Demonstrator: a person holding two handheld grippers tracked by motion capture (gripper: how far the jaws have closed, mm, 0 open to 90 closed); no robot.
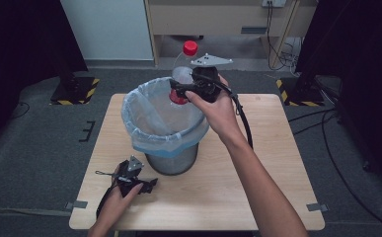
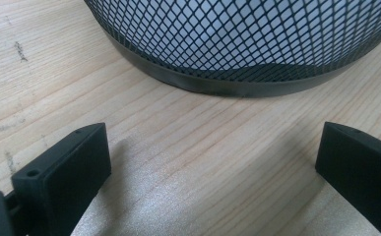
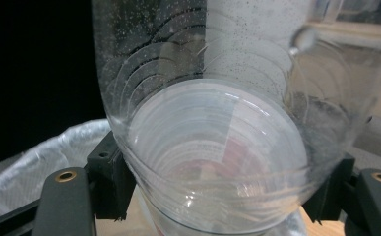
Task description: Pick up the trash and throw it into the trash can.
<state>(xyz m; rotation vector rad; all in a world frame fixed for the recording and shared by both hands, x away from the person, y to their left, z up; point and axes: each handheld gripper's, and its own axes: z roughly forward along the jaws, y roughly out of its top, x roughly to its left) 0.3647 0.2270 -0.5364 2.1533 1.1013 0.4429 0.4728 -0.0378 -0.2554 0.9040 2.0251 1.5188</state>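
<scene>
My right gripper clamps a clear plastic bottle with a red cap above the far rim of the black mesh bin lined with a pale blue bag, mid-table; my left gripper rests open near the table's near-left corner. Released here, the bottle could strike the rim and tumble outside.
</scene>
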